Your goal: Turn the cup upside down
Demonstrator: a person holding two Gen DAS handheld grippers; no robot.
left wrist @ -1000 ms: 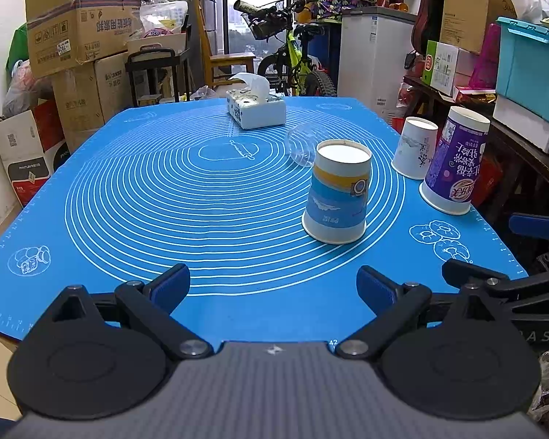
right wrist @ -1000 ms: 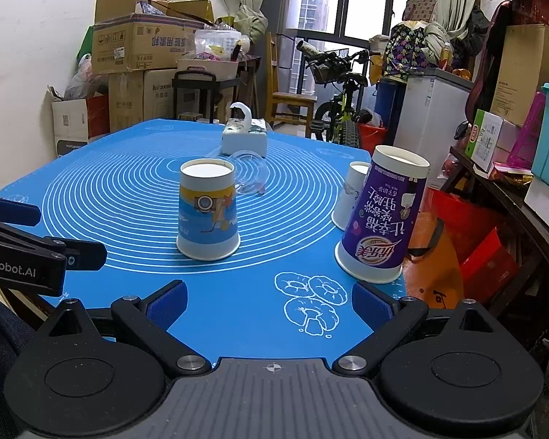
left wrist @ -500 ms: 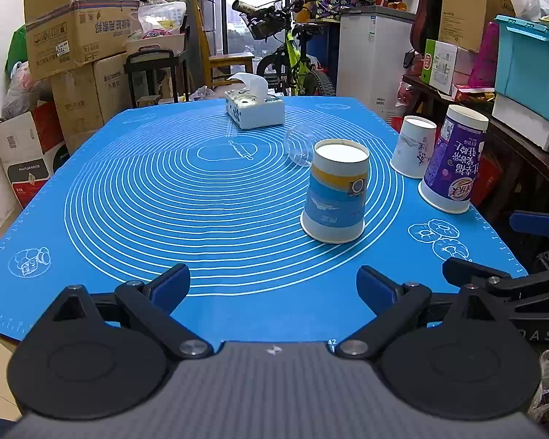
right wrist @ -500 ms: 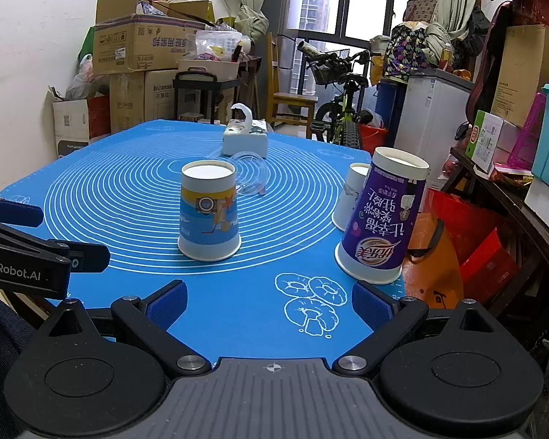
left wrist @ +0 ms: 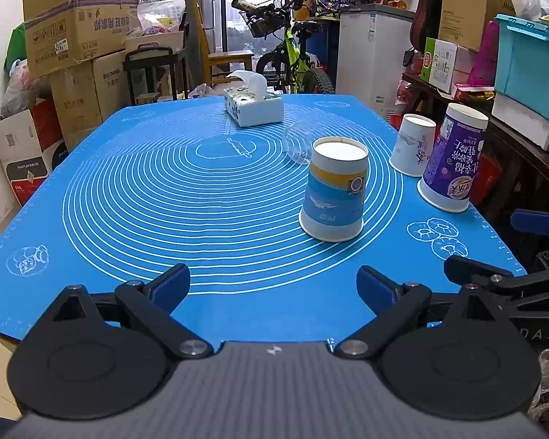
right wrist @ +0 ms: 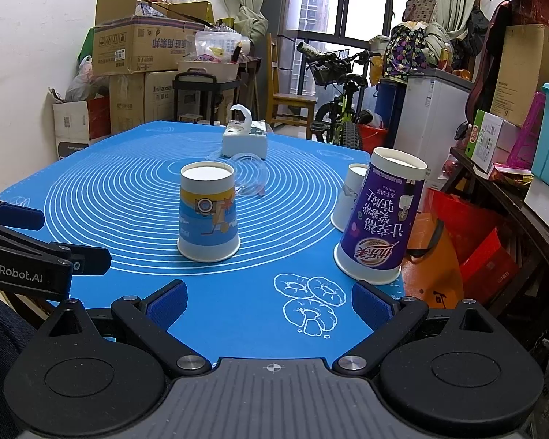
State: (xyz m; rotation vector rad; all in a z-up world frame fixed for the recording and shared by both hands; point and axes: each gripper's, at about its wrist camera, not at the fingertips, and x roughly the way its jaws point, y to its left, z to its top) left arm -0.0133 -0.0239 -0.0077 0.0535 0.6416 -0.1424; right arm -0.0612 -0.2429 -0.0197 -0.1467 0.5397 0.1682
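A blue-and-yellow paper cup (left wrist: 333, 192) stands upside down, mouth on the blue mat (left wrist: 164, 190); it also shows in the right wrist view (right wrist: 208, 212). A tall purple cup (left wrist: 452, 159) (right wrist: 378, 219) and a small white cup (left wrist: 413, 145) (right wrist: 350, 195) also stand upside down near the mat's right edge. A clear plastic cup (left wrist: 298, 142) (right wrist: 250, 177) lies on its side behind the blue cup. My left gripper (left wrist: 272, 287) is open and empty at the near edge. My right gripper (right wrist: 269, 301) is open and empty, near the purple cup.
A tissue box (left wrist: 253, 108) stands at the far end of the mat. Cardboard boxes (left wrist: 77, 33), a bicycle (left wrist: 289, 55) and a white cabinet (left wrist: 371, 51) ring the table. Shelving with a teal bin (left wrist: 530, 58) stands close on the right.
Both grippers have drifted very slightly; the cups have not moved.
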